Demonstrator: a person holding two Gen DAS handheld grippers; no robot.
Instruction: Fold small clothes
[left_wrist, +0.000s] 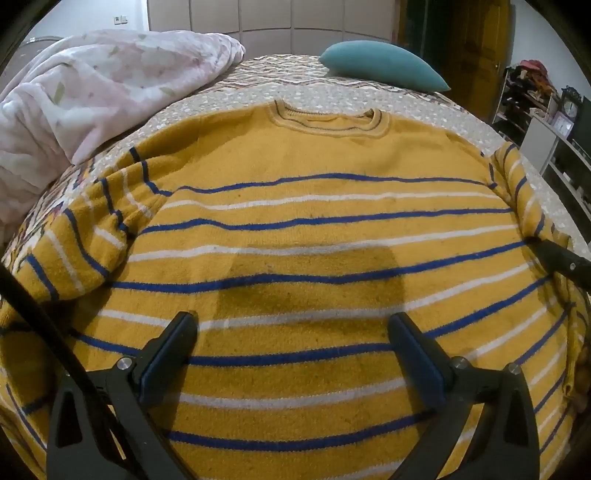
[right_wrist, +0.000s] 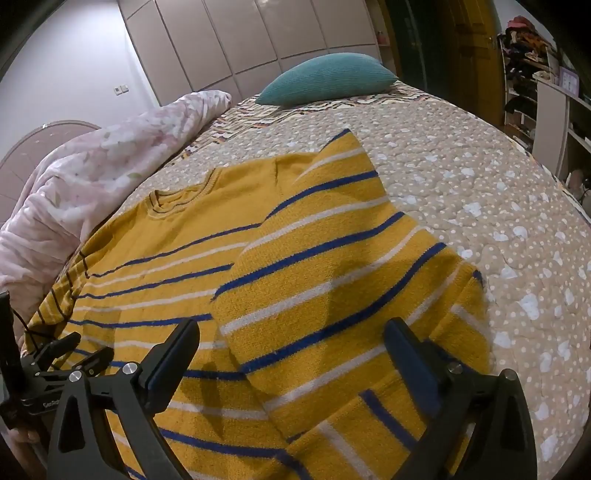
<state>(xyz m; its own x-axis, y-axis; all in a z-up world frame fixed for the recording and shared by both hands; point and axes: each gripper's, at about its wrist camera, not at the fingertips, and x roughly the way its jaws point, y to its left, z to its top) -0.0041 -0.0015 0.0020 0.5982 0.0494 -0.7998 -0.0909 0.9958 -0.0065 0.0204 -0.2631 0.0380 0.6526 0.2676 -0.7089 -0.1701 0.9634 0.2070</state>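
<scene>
Yellow sweater (left_wrist: 295, 229), both claws (left_wrist: 293, 354) (right_wrist: 291, 362) spread above

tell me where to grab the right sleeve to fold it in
Grip the right sleeve near its cuff end, at its outer edge by the right gripper, which is open above it. Come from the right, bedspread side: that edge lies free on the quilt, while the inner edge overlaps the sweater body. A low pinch there should lift only the sleeve.
</scene>
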